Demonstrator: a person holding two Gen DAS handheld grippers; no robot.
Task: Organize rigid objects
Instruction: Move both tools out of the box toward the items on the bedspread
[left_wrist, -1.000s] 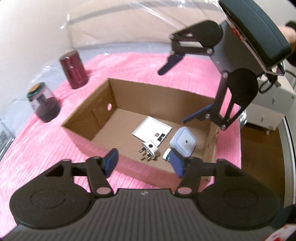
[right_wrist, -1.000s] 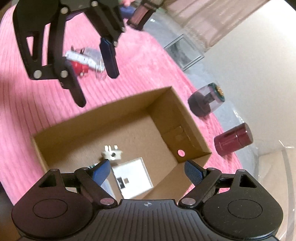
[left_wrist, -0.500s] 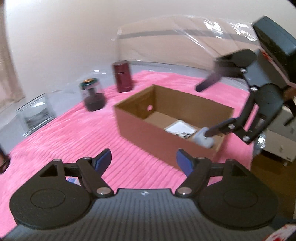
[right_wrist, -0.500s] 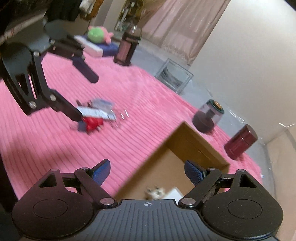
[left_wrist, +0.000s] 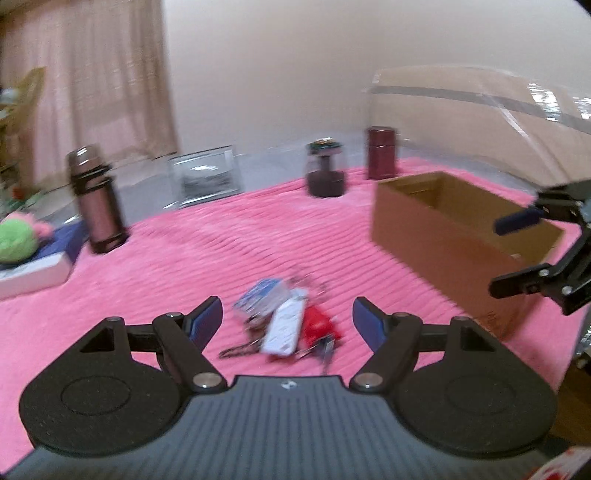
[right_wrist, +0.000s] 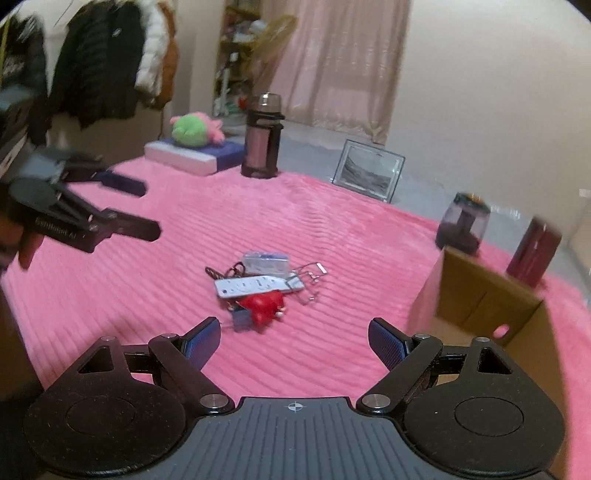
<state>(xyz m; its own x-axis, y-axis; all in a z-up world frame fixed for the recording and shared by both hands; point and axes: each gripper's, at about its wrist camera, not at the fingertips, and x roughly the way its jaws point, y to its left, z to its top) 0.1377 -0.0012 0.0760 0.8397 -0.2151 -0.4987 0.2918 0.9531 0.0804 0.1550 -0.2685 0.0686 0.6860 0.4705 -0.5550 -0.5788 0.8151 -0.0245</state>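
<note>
A small pile lies on the pink blanket: a white power strip (left_wrist: 285, 326) (right_wrist: 251, 285), a red object (left_wrist: 316, 325) (right_wrist: 263, 303), a clear blue-printed packet (left_wrist: 260, 293) (right_wrist: 266, 260), keys and wire clips (right_wrist: 309, 277). My left gripper (left_wrist: 287, 323) hovers just in front of the pile, open and empty. My right gripper (right_wrist: 293, 339) is open and empty too, a little short of the pile. The cardboard box (left_wrist: 454, 236) (right_wrist: 476, 306) stands to the right. Each gripper shows in the other's view: the right gripper (left_wrist: 517, 251), the left gripper (right_wrist: 147, 210).
Along the blanket's far side stand a brown flask (left_wrist: 96, 199) (right_wrist: 262, 140), a picture frame (left_wrist: 205, 177) (right_wrist: 367, 171), a dark clear jar (left_wrist: 325, 168) (right_wrist: 463, 223) and a maroon canister (left_wrist: 380, 153) (right_wrist: 533, 253). A green plush (right_wrist: 194, 129) lies on a book (left_wrist: 37, 266).
Both grippers have swung away from the box toward the pile on the blanket. The left jaws stand wider than a second ago. The box now sits at the right edge of both views.
</note>
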